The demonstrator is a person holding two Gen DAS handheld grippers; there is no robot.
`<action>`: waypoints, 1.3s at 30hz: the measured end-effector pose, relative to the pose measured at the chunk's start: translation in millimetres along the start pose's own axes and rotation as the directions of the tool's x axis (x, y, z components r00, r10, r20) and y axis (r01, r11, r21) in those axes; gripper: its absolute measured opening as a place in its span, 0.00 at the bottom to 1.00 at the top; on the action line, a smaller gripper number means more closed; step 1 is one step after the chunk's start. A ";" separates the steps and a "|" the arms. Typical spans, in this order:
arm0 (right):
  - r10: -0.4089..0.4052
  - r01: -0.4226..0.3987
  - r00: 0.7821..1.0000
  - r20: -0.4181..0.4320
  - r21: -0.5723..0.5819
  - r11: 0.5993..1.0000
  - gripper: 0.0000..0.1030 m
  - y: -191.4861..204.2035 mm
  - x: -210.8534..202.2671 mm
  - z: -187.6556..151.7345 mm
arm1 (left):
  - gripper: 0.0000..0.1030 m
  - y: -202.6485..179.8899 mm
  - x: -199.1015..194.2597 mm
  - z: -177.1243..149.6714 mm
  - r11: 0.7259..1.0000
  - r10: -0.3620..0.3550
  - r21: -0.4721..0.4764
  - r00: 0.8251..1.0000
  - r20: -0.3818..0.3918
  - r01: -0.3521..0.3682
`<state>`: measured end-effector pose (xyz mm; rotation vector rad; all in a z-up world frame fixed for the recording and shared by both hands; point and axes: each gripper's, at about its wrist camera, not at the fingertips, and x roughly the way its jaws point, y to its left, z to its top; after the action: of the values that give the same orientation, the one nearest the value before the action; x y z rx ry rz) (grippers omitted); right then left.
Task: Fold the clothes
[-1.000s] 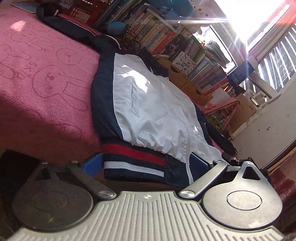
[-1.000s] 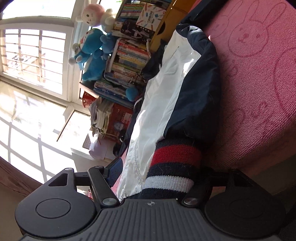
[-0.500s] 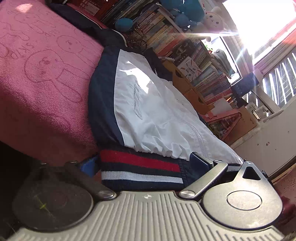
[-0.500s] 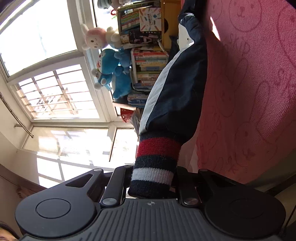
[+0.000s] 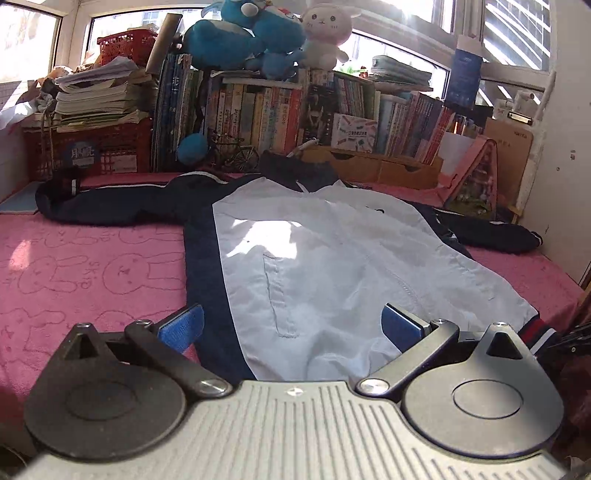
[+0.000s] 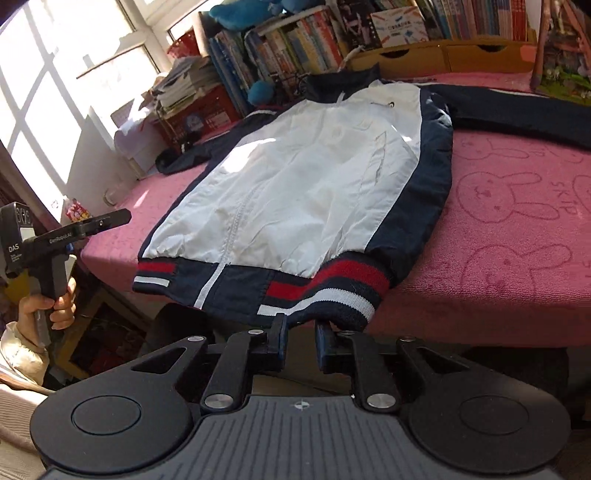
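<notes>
**Jacket spread flat, both tools at its hem**

Bed in a pink terry cover embossed with rabbits fills both views, its near edge facing the cameras. Behind it a long row of upright books lines the window wall, with a red plastic crate of stacked papers at one end and blue and white plush toys perched on top of the books.

A navy-and-white zip-front jacket lies face up on the bed cover, collar toward the books and both navy sleeves stretched out to either side. Its red, white and navy striped rib hem hangs slightly over the near edge of the bed. A patch of sunlight falls across the white chest panel.

The left tool hovers low over the jacket's lower front, its blue-padded fingers spread wide apart with white and navy cloth showing between them; the pictures do not show them gripping anything. In the right wrist view the same tool appears at the far left, held by a bare hand off the corner of the bed.

The right tool sits just below the striped hem, fingers drawn near each other but with a clear gap between them, and no cloth held in that gap.
</notes>
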<state>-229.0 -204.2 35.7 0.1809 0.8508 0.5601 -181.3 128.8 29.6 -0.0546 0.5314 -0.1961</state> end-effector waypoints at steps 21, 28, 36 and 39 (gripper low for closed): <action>-0.100 0.108 0.994 0.046 -0.237 0.965 0.74 -26.2 216.5 187.3 | 1.00 -17.5 76.5 -34.8 0.992 0.035 0.128 0.990 -0.140 -0.017; -0.396 0.406 0.913 0.099 -0.134 0.904 0.75 -132.5 255.9 233.6 | 1.00 -14.0 77.0 -34.2 0.991 0.020 0.133 0.991 -0.130 -0.003; -0.464 0.464 0.868 0.179 0.045 0.885 0.85 -172.7 214.7 242.8 | 1.00 -2.3 74.3 -10.2 0.993 0.017 0.120 0.979 -0.204 0.008; -0.338 0.362 0.910 0.241 -0.061 0.930 0.85 -145.4 183.7 213.6 | 1.00 10.4 65.5 19.6 0.995 -0.005 0.098 0.987 -0.158 0.021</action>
<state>85.9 -213.8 0.6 -0.0075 0.6096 0.2379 -114.3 125.9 12.8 0.0551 0.6780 -0.2409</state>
